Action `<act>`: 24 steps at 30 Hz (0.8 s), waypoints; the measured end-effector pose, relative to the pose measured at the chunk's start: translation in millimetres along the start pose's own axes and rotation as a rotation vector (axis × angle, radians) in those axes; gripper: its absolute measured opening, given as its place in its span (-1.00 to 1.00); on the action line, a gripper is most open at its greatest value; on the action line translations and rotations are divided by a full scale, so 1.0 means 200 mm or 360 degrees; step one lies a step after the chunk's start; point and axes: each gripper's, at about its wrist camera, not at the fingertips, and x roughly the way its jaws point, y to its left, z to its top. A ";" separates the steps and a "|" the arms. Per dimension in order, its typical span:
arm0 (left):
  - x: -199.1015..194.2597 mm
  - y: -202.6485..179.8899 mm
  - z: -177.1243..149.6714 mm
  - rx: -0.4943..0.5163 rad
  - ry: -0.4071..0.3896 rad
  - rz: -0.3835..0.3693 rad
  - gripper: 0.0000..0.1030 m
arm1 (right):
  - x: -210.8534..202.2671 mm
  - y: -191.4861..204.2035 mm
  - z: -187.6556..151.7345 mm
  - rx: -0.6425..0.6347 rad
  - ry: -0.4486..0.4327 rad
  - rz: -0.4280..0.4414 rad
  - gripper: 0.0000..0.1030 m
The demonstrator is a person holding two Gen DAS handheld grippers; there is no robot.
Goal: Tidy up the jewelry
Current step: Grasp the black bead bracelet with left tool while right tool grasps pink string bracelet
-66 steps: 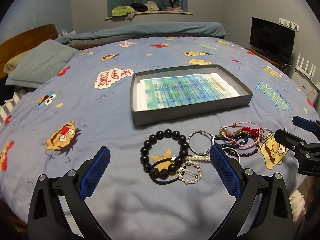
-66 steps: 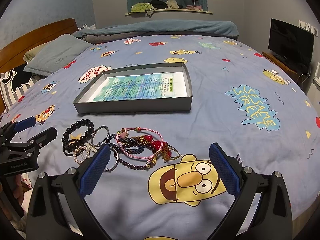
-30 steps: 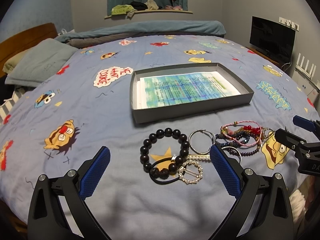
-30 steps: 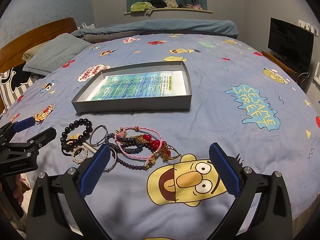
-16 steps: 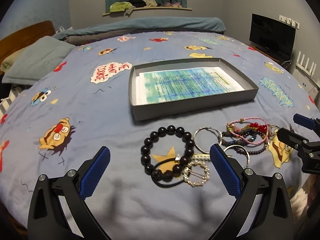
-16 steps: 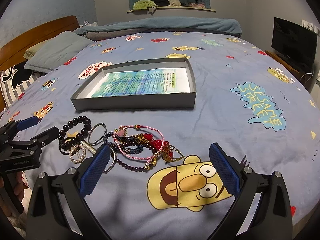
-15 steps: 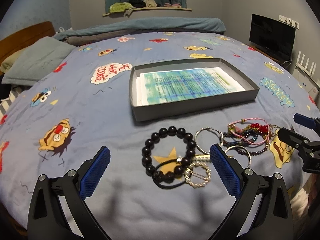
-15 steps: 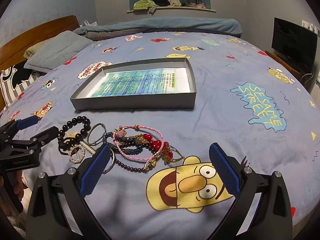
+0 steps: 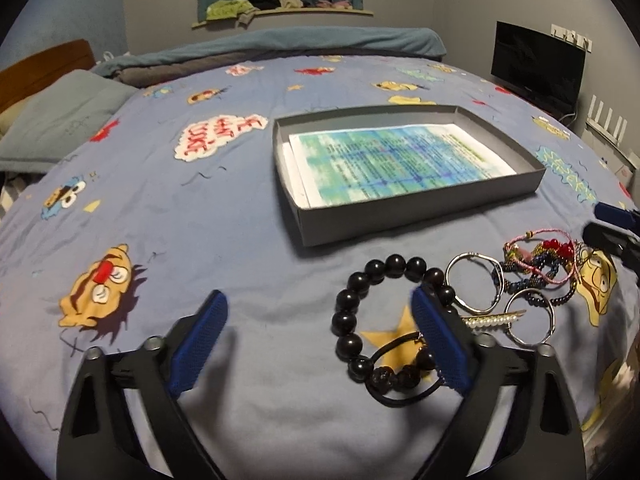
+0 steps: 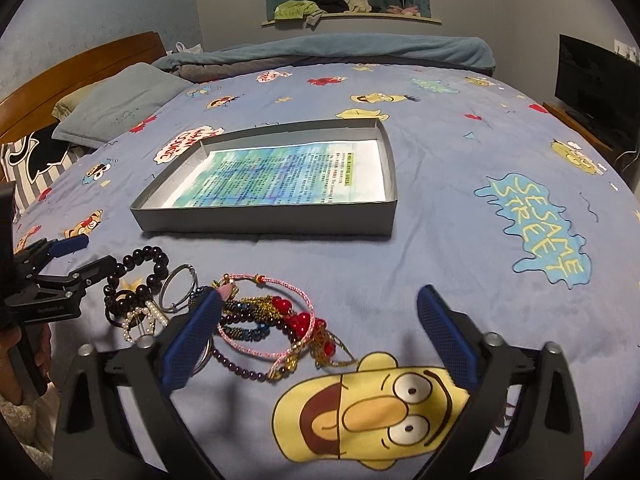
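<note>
Your left tool and right tool have just been closing (still gaping, nothing gripped), now nearer the black bead bracelet than before.

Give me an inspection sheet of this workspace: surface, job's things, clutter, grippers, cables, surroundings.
Surface: bed cover, blue with cartoon prints.
Job's things: grey tray lined with a printed sheet, no jewelry in it; black bead bracelet, silver rings, pearl clip and a tangle of coloured bracelets lie on the cover in front of it.
Clutter: nothing seen.
Grippers: left gripper and right gripper both open, jaws just closing somewhat, nothing gripped.
Cables: one by the TV.
Surroundings: pillow, folded blanket, window ledge with clothes.
</note>
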 end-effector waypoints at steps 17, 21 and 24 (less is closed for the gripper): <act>0.12 -0.02 -0.03 0.0070 0.0142 -0.0134 -0.56 | 0.13 0.03 -0.02 -0.0059 0.0161 0.0089 -0.46; 0.11 -0.04 -0.03 0.0108 0.0129 -0.0133 -0.70 | 0.12 0.05 -0.03 -0.0077 0.0158 0.0108 -0.91; 0.06 -0.05 -0.02 0.0122 0.0084 -0.0136 -0.71 | 0.08 0.05 -0.02 -0.0089 0.0128 0.0106 -0.95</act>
